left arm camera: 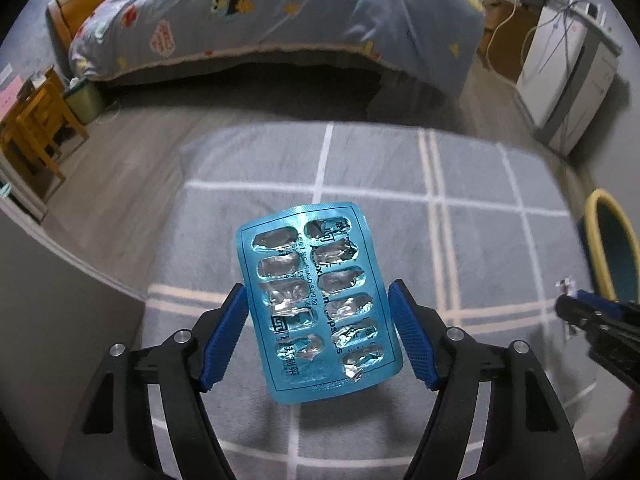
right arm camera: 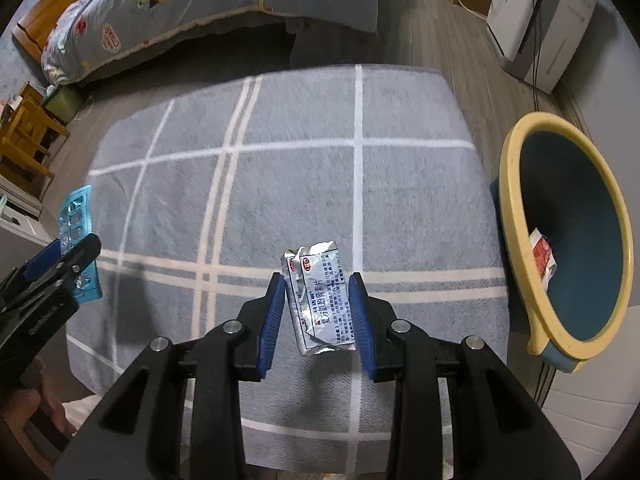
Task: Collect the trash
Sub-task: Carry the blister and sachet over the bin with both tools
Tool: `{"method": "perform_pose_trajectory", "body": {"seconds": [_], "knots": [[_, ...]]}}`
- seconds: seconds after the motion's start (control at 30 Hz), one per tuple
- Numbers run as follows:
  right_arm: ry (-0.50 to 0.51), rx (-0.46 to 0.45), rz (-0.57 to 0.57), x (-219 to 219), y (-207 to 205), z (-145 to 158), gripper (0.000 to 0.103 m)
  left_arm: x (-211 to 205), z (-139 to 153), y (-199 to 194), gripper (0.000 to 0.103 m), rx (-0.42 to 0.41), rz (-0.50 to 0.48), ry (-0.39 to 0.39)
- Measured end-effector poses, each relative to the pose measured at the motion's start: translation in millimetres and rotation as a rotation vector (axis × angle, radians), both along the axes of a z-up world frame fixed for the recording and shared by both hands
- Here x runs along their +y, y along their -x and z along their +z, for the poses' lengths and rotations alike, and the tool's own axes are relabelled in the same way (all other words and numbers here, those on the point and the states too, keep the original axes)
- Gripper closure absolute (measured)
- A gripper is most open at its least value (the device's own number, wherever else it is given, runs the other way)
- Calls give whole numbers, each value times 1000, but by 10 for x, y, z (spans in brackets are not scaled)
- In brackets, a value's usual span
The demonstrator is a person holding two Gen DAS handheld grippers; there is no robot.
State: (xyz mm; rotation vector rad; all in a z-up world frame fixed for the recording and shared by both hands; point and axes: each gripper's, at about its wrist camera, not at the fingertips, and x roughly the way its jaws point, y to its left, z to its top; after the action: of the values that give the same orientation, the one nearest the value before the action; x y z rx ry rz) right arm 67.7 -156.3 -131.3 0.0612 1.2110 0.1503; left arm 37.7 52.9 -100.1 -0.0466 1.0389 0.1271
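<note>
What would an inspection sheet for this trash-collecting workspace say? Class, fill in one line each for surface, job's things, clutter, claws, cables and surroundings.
Surface: grey rug with white grid lines, lying on wood-look flooring; no loose trash seen on it.
Job's things: blue blister pack, cells burst open; silver medicine sachet; yellow-rimmed bin beside the rug, with a red-and-white wrapper inside.
Clutter: nothing seen.
Claws: left claw holds the blister pack above the rug; right claw holds the sachet above the rug.
Cables: cords trail over the white appliance.
Surroundings: bed with a patterned blue quilt; wooden chair; green container.
</note>
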Motion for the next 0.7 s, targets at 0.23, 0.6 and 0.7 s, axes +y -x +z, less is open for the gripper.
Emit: {"method": "perform_pose_trajectory", "body": {"seconds": [0.23, 0.6, 0.7], "knots": [[-120, -44, -37, -205, 1, 449, 70, -111, 487, -1, 31, -105, -63, 47], [-145, -204, -160, -1419, 28, 1145, 70, -1029, 849, -210, 31, -173, -281, 37], [-113, -210, -226, -1910, 90, 1086, 70, -1417, 849, -249, 31, -169, -357, 43]]}}
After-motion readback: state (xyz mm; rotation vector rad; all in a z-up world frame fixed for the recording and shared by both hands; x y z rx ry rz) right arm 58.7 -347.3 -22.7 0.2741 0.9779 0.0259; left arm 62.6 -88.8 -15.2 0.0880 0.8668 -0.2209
